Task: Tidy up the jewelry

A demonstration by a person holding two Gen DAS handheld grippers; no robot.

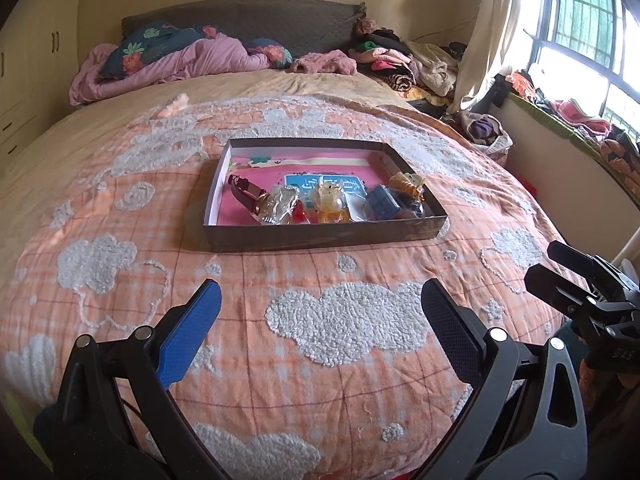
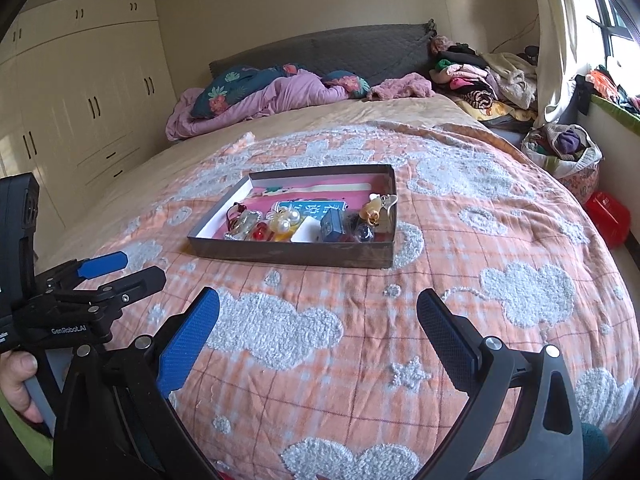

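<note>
A shallow dark box [image 1: 320, 237] with a pink floor sits on the orange cloud-pattern bedspread; it also shows in the right wrist view [image 2: 288, 255]. Inside lie several jewelry pieces: a dark red watch [image 1: 246, 192], clear packets with yellow and red pieces [image 1: 326, 202], a small blue box [image 1: 383, 201] and an amber hair clip [image 1: 408, 186]. My left gripper [image 1: 320, 300] is open and empty, held above the bedspread short of the box. My right gripper [image 2: 318, 308] is open and empty, also short of the box. Each gripper shows at the edge of the other's view.
The bed carries a pink blanket and floral pillow [image 1: 168, 60] at the head and a pile of clothes [image 1: 404, 64] at the far right. A bag of clothes [image 2: 560, 152] and a red object [image 2: 608, 216] sit on the floor by the window. Wardrobes [image 2: 80, 100] line the left wall.
</note>
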